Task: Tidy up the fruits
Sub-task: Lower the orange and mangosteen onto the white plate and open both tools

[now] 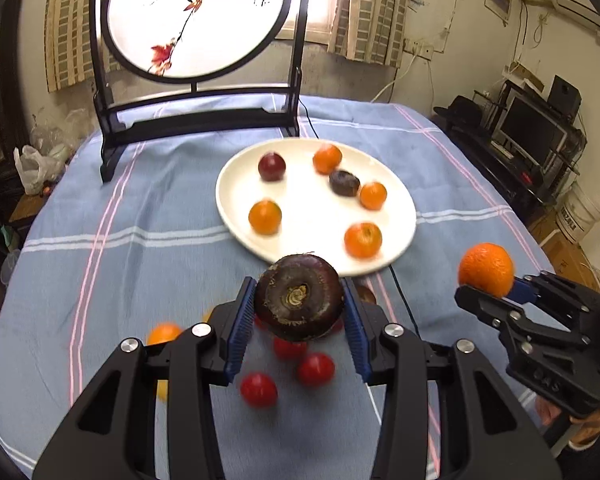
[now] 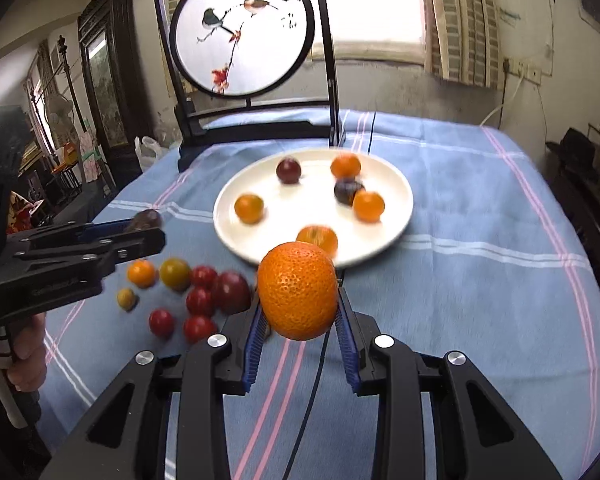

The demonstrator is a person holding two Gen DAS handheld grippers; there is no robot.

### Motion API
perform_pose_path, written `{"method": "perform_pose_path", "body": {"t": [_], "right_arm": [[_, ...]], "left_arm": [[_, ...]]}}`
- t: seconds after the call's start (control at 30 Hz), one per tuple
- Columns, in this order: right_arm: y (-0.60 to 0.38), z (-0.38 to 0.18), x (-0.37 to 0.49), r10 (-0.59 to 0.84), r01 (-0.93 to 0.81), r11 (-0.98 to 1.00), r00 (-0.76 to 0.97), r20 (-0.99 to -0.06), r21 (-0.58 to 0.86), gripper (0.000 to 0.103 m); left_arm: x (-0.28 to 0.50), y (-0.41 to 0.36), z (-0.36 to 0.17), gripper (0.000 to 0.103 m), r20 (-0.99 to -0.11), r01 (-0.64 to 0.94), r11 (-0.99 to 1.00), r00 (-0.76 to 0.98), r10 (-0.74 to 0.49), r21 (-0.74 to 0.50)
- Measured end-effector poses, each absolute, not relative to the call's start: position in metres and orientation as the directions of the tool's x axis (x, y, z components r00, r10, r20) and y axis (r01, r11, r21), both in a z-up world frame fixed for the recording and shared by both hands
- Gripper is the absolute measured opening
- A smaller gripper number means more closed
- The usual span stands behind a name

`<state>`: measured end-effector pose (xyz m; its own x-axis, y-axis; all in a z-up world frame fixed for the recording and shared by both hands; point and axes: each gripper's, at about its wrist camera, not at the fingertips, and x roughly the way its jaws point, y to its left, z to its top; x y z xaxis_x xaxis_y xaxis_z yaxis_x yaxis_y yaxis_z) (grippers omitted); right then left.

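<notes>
Where fruit lies loose: screen (image 2: 242, 32) behind plate (image 2: 396, 216).

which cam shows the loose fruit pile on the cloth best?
Right wrist view: the loose fruit pile lies in open sight left of the right gripper, with red, orange and dark pieces each distinct. The left wrist view shows only a few pieces between and behind the left gripper's fingers, blurred.
</notes>
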<state>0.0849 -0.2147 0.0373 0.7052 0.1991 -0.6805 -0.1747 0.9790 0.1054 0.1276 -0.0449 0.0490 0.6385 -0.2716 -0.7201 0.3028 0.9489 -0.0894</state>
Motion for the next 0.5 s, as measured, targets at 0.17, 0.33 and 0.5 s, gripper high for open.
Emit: {"method": "perform_pose_path", "body": {"t": [0.17,0.33,0.5], "right_arm": [[-0.214,0.042,0.126,0.195,-0.169,0.98,0.717,-0.669,0.105,0.034],[-0.208,0.027,0.176,0.168,-0.148,0.985,0.689,-0.705,0.09,0.034],[-0.204,0.01,0.212,0.153,-0.126,0.988,0.666,-0.73,0.092,0.034]], "left_arm": [[0.177,-0.057,0.051,0.041,-0.715,0.277,0.959,0.657,-0.239,-0.066],[0.228,-0.068,0.039,0.041,-0.736,0.259,0.964,0.64,-0.221,-0.065],[0.264,-0.076,0.017,0.042,-0.769,0.236,0.969,0.606,-0.201,-0.067]]}}
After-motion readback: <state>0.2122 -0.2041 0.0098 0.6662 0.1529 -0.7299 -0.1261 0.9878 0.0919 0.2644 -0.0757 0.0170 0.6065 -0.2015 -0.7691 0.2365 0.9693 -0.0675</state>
